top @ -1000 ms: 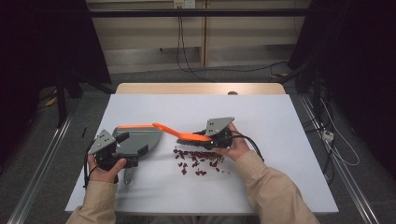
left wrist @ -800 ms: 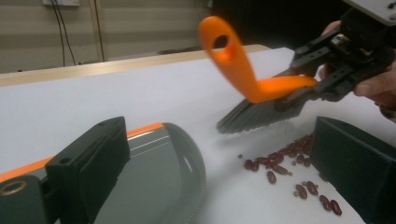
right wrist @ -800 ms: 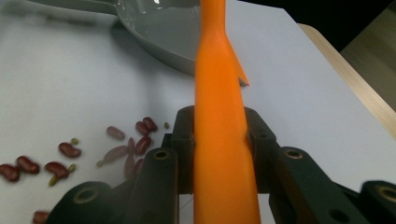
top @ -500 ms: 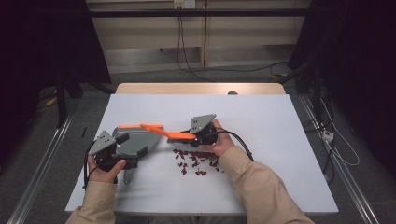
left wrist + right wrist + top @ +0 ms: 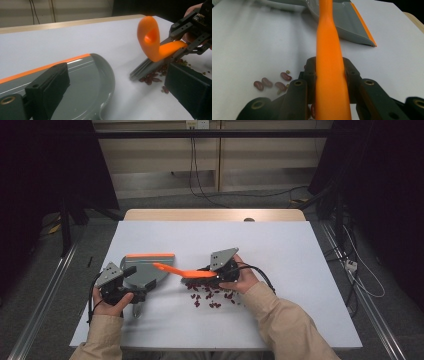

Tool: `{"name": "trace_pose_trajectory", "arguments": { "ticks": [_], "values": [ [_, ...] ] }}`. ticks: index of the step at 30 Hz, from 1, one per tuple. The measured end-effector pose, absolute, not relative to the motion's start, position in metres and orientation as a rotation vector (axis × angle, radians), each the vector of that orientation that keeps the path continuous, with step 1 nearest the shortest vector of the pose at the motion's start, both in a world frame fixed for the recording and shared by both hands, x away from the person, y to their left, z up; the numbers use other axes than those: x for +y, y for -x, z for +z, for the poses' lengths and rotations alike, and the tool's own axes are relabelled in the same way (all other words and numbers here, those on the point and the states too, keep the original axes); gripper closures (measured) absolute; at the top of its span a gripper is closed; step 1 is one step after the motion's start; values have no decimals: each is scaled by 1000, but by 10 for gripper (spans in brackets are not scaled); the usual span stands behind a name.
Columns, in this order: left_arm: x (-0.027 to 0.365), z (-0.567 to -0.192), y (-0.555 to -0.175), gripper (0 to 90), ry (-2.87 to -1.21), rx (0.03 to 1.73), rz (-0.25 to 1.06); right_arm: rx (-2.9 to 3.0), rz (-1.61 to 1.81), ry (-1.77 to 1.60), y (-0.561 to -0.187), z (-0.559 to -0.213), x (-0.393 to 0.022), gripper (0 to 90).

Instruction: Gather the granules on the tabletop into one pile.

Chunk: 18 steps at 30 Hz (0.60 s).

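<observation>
We see our right gripper (image 5: 202, 274) clamped tight on the orange plastic handle of a small brush (image 5: 172, 269), its fingers (image 5: 309, 67) pressing the handle from both sides in the right gripper view. The brush's grey bristles (image 5: 145, 68) slant down to the white worktop (image 5: 280, 250) at the edge of a scatter of dark red kidney beans (image 5: 210, 297), which lie just in front of our right hand (image 5: 245, 279). The handle's looped end (image 5: 148, 37) points up and toward the grey plastic dustpan with an orange lip (image 5: 145, 270).

The dustpan lies flat on the worktop to the left of the beans, apart from them, its orange lip on the far side. Our left gripper (image 5: 131, 282) is at the dustpan's near end by its handle. In the left gripper view its two black fingers (image 5: 48, 83) stand wide apart, one over the dustpan's body and one off its rim; we cannot tell whether they grip anything.
</observation>
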<state>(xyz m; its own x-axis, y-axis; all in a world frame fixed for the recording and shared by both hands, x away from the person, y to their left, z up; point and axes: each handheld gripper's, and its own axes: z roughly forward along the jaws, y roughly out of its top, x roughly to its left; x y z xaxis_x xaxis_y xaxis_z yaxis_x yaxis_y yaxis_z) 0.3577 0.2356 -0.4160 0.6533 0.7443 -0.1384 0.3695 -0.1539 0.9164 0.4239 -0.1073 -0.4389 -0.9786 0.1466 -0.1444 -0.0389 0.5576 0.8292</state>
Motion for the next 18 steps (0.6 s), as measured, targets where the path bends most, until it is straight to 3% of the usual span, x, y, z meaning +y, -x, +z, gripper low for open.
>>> {"name": "trace_pose_trajectory", "arguments": {
  "ticks": [18],
  "values": [
    [231, -417, -358, 57, -1776, 884, 422, 2465, 1432, -315, -423, -422, -132, 713]
  ]
}}
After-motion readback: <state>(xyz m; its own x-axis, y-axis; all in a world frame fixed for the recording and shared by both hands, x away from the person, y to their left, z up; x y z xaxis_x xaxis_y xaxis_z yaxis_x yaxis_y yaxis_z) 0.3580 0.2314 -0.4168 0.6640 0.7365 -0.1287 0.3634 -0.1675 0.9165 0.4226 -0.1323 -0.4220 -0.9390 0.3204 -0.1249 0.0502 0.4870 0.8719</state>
